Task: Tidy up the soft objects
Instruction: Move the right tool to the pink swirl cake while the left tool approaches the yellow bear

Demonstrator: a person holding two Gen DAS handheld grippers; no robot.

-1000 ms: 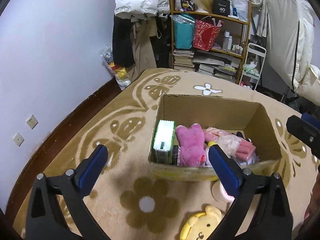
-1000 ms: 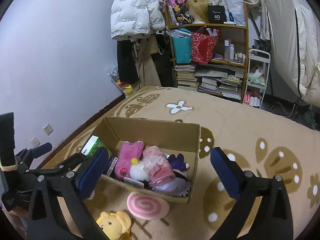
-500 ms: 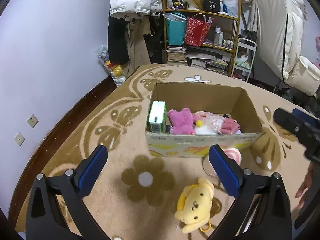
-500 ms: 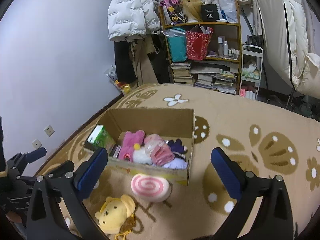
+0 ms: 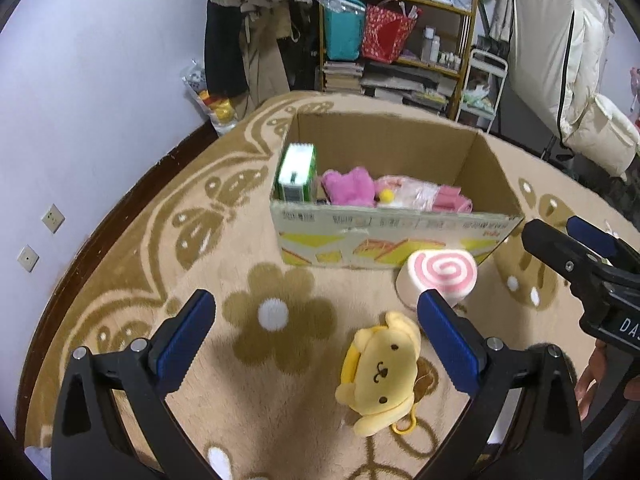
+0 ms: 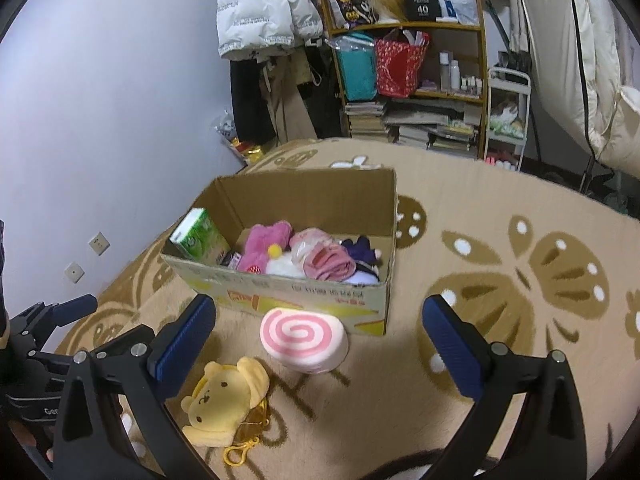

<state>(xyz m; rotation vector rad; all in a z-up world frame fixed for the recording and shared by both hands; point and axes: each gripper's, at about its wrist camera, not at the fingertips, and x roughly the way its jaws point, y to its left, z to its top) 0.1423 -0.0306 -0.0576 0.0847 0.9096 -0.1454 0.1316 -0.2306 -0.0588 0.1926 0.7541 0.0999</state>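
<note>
A cardboard box stands on the carpet, holding a pink plush, other soft items and a green carton. A pink-swirl roll cushion leans by the box front. A yellow dog plush lies on the carpet in front of it. My left gripper is open and empty above the carpet, the plush just inside its right finger. My right gripper is open and empty, raised above the roll cushion.
A beige patterned carpet covers the floor. A purple wall with sockets runs along the left. A cluttered wooden shelf, hanging coats and a white cart stand behind the box.
Both grippers have pulled back from the box and risen, so the roll cushion and yellow plush now show fully in front of it. Both stay open.
</note>
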